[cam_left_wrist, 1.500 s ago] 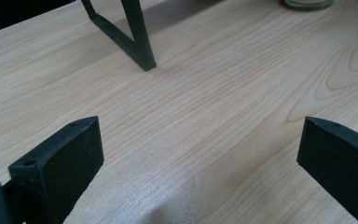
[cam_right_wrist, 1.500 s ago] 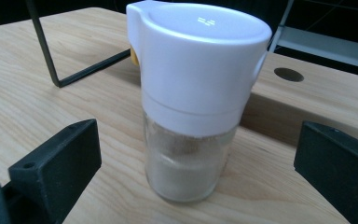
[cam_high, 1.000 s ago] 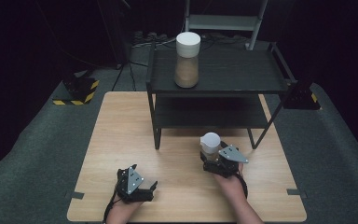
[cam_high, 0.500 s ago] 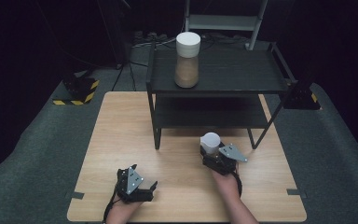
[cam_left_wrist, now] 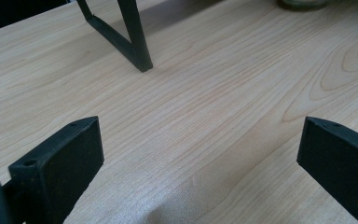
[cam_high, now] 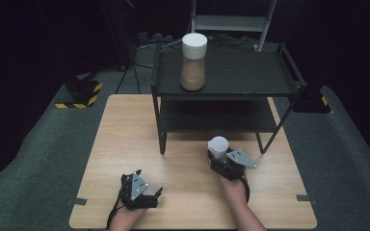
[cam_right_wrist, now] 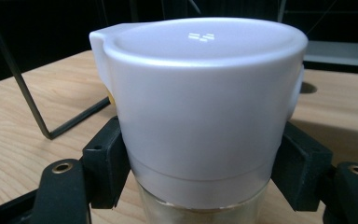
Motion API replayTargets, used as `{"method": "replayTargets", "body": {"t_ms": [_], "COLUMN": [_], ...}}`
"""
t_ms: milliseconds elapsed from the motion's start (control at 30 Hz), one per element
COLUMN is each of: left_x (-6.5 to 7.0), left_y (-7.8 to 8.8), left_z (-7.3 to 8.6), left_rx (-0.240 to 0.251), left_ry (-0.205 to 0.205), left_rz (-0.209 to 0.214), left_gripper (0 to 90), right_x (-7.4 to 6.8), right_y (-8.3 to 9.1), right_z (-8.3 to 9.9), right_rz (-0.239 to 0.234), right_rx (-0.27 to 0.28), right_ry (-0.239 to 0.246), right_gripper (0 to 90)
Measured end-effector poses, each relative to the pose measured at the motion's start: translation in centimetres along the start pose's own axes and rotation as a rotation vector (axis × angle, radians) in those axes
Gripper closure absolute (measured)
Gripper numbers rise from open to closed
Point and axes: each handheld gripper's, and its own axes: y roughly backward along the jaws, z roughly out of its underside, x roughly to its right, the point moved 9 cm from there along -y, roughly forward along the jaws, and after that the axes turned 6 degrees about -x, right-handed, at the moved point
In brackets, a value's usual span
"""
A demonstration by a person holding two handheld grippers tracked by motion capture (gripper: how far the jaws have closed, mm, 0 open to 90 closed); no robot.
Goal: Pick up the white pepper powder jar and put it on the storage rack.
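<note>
Left tool (cam_high: 149, 197) rests low on the wooden surface (cam_high: 125, 139) near its front edge, jaws spread wide with nothing but bare wood between them, as the left gripper view confirms. It has no part in the work at this point. Moving right, a black two-tier shelf (cam_high: 231, 89) stands at the back of the surface, and on its top tier sits a tall jar (cam_high: 193, 61) with a white lid and brownish contents. Further right, in front of the shelf's foot, the right tool (cam_high: 221, 161) has just been closing its jaws, and they now pinch a second, white-lidded jar (cam_right_wrist: 200, 112) from both sides, just under the lid's skirt where the clear glass begins. That jar stands upright on the surface, apparently not yet lifted. Judging from this, the grasp is made; what seems left is raising the jar and carrying it to the shelf, perhaps beside its twin.
</note>
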Motion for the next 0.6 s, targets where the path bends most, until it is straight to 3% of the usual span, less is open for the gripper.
{"method": "replayTargets", "body": {"t_ms": [600], "left_x": [0.0], "left_y": [0.0], "left_z": [0.0], "left_rx": [-0.003], "left_ry": [-0.01], "left_rz": [0.004], "left_gripper": [0.6], "right_x": [1.0], "right_y": [5.5], "right_z": [-2.6], "right_rz": [-0.046], "right_rx": [0.063], "right_ry": [0.042], "right_gripper": [29.5]}}
